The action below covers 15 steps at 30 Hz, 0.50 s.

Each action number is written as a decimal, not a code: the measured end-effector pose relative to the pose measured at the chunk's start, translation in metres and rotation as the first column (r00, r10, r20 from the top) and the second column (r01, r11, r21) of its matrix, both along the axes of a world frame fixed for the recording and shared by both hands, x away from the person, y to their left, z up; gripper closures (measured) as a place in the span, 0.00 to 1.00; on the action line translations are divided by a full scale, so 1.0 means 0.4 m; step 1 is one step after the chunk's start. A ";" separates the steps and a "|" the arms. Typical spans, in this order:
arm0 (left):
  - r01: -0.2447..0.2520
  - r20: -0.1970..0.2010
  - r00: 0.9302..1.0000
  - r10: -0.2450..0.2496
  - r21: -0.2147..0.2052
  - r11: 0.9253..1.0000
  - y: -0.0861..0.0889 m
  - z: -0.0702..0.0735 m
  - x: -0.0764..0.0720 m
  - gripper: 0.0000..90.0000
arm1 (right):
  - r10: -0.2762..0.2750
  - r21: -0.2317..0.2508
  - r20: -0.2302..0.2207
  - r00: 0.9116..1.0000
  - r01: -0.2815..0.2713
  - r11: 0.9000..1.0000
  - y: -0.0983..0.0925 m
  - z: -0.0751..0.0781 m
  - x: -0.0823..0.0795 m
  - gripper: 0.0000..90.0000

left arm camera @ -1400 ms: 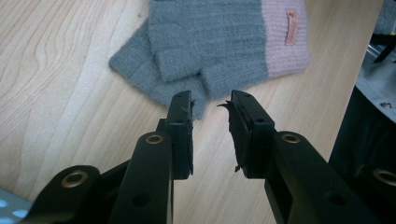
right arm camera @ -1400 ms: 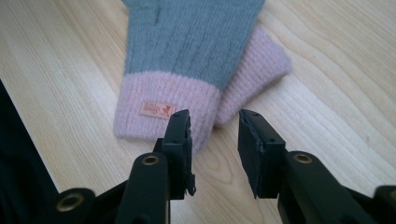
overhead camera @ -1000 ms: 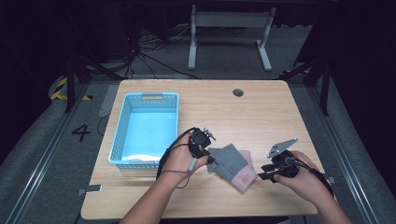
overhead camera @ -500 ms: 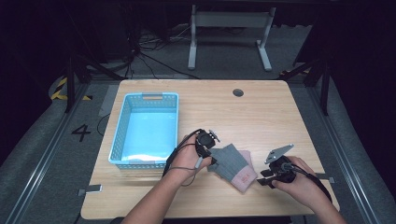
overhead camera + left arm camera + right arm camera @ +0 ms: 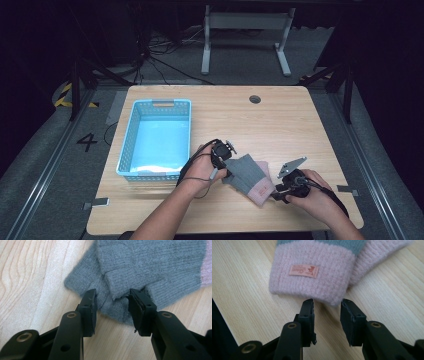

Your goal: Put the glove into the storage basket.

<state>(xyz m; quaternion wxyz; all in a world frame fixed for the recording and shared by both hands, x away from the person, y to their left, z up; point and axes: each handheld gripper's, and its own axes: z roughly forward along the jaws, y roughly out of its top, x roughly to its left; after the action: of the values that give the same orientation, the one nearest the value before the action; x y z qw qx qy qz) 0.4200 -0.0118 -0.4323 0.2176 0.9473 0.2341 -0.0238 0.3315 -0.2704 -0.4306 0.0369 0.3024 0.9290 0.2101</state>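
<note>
we see grey knitted gloves [image 5: 248, 178] with pink cuffs [image 5: 312, 277] lying on the wooden table [image 5: 280, 125], just right of the blue basket [image 5: 157, 137]. our left gripper [image 5: 112, 303] has its jaws parted around the grey finger end; our right gripper [image 5: 327, 312] sits with jaws apart at the cuff edge

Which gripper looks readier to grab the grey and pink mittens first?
Probably the left gripper: its open jaws already straddle the grey fingertip edge of the mittens. The right gripper, also open, stands just short of the pink cuff.
</note>
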 end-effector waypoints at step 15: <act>0.044 -0.010 0.999 -0.044 0.002 0.999 -0.014 0.009 -0.011 0.78 | 0.000 -0.014 0.004 1.000 0.000 1.000 0.012 -0.009 0.000 0.75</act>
<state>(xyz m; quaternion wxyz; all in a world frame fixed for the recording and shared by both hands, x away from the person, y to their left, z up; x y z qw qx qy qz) 0.4156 -0.0175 -0.4288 0.2150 0.9522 0.2144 -0.0331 0.3315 -0.2654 -0.4344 0.0410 0.3019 0.9304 0.2040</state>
